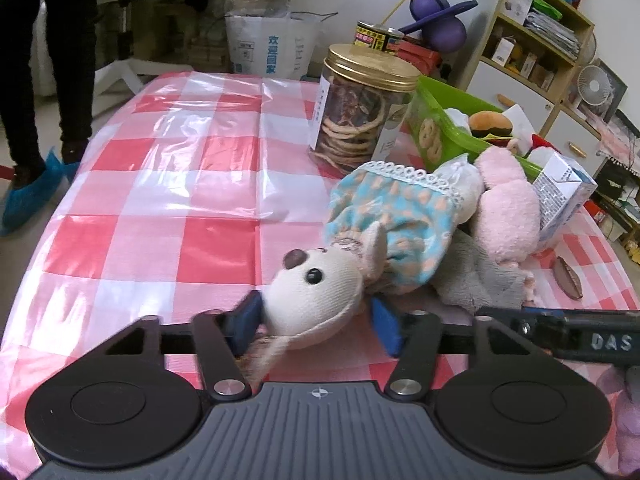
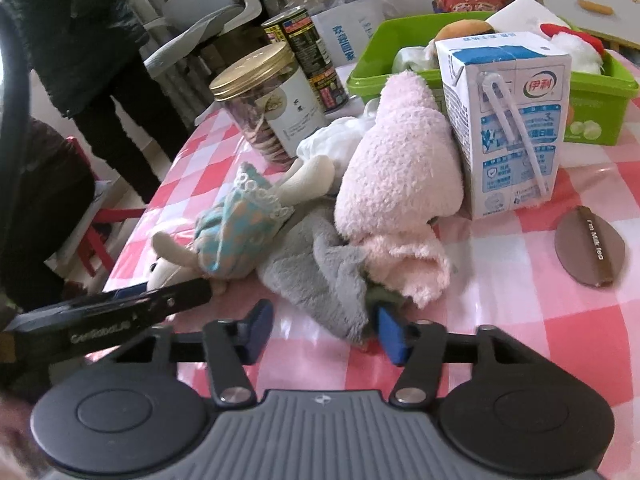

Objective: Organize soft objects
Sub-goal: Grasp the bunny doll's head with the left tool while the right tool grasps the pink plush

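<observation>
Left gripper (image 1: pixel 316 326): angled down at the table, blue pads clamped on the cream doll (image 1: pixel 320 292) by its head.
Right gripper (image 2: pixel 324 330): angled down, jaws parted; grey plush (image 2: pixel 316 272) lies between them, right pad touching it, left pad clear.
Pink plush (image 2: pixel 400 184): just ahead, leaning on milk carton (image 2: pixel 508 120).
Surface: pink checked tablecloth (image 1: pixel 160 200); green bin (image 2: pixel 592 100) beyond.
Writing: brown pouch (image 2: pixel 590 246), "I'm Milk tea".
</observation>
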{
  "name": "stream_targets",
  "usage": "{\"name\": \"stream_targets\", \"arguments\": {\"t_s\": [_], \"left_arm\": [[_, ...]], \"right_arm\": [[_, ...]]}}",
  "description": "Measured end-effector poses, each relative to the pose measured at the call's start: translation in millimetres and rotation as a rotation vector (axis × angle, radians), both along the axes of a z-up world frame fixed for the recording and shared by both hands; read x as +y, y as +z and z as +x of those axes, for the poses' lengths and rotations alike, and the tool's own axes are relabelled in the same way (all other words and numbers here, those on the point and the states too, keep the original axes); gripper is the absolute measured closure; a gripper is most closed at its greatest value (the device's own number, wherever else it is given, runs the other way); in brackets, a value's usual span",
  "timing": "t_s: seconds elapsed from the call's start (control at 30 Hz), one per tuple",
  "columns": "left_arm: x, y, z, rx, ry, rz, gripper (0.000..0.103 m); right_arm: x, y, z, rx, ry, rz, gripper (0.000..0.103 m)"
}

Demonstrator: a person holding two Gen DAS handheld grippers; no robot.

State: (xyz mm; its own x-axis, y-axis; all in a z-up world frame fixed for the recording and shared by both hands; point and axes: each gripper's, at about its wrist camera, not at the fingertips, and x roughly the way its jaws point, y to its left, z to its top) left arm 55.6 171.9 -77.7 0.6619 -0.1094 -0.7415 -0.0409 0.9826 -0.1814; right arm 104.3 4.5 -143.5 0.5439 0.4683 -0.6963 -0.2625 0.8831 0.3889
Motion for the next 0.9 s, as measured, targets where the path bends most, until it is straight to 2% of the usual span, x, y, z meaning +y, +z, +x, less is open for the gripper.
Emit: {"name": "stream_targets", "arguments": {"t_s": [0.03, 0.07, 0.1, 0.37, 0.63, 0.8, 0.9], "left_arm": [[1, 0, 0, 0.006, 0.002, -0.006, 0.053], [1, 1, 0, 0.01, 0.004, -0.017, 0.055], [2, 2, 0, 0.016, 0.002, -0.029, 0.056], [-12, 9, -13, 0.077, -0.08, -0.041, 0.059], [-31, 14, -31, 0.138, -0.141, 0.001, 0.059], [-47, 16, -37, 0.157, -0.194, 0.018, 0.059], [-57, 16, -39, 0.173, -0.227, 0.024, 0.059]], "right_arm": [[1, -1, 2, 0.006, -0.006, 0.005, 0.085], [0, -2, 4, 0.019, -0.011, 0.017, 0.098], [-1, -4, 6, 0.038, -0.019, 0.031, 0.103], [-29, 0, 1, 0.092, -0.03, 0.073, 0.103], [-81, 10, -19, 0.124, -0.008, 0.032, 0.103], [-119, 11, -27, 0.201, -0.078, -0.003, 0.103], [-142, 15, -28, 0.208, -0.131, -0.016, 0.103]]}}
